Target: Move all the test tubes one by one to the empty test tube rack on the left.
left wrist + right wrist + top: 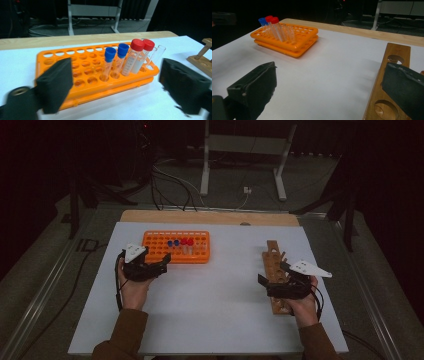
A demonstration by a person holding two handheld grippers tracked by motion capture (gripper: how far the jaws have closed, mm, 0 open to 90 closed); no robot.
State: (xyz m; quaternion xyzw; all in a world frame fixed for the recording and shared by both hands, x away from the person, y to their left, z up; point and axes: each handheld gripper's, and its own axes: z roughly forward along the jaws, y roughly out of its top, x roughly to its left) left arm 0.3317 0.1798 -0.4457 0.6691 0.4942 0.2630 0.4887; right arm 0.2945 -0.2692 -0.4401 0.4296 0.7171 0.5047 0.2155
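Our left gripper (161, 262) has its jaws spread wide with nothing between them, hovering just in front of the orange rack (82, 75). Our right gripper (272, 277) is also open and empty, jaws straddling the near end of the wooden rack (384, 82).

In the orange rack stand two blue-capped tubes (113, 62), two red-capped tubes (136, 58) and an uncapped clear tube (156, 56), all grouped at one end. We judge a tube has just been seated there and we are between placements. Next we need to pick the following tube, centre the open jaws on it, and close gently so the neighbours stay upright.
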